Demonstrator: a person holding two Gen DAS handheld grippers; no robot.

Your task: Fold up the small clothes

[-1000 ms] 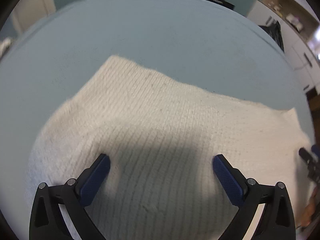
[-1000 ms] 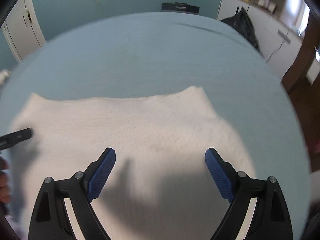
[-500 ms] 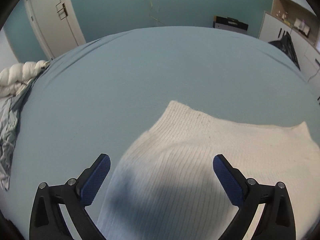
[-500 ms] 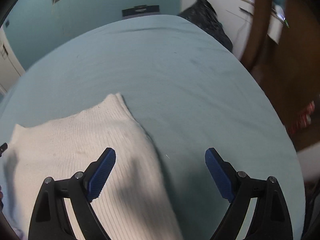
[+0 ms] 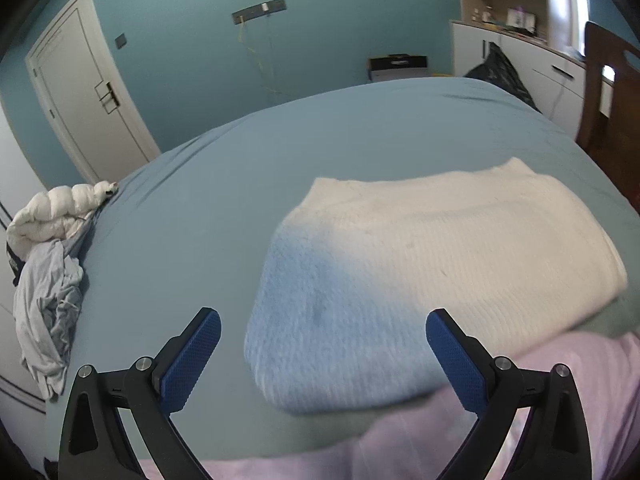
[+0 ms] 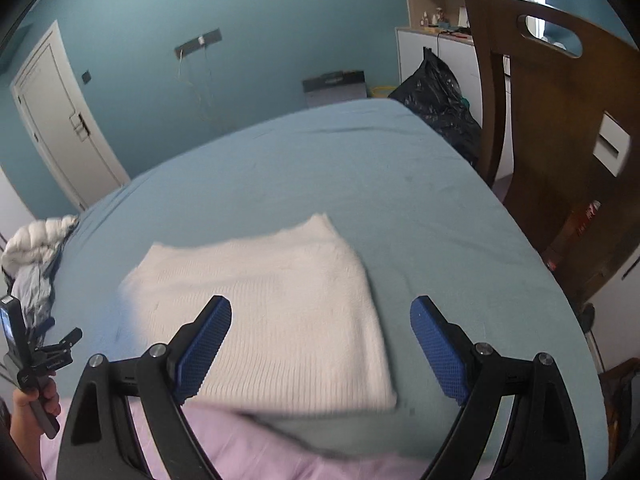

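Both grippers have pulled up and back from the sweater since a second ago, when they sat right over it; now a lot more of the room shows. The left gripper [image 5: 322,354] has its blue pads spread wide with nothing between them, and the right gripper [image 6: 320,348] is the same: jaws apart, empty, not touching anything.

Closest in, there's a strip of pink fabric [image 5: 500,432] along the bottom edge, pretty blurry, so I can't tell what it is. Just past it, the white knit sweater [image 5: 420,264] lies flat and folded into a rough rectangle on the blue bed [image 5: 360,140], close to the near edge. In the right view you can catch a hand [image 6: 28,412] holding the left gripper low in the left corner.

Further out on the left side of the bed sits a heap of grey and white clothes [image 5: 48,264]. To the right of the bed stand a wooden chair [image 6: 560,140] and a black bag [image 6: 440,100], and a white door [image 5: 80,92] is in the teal back wall.
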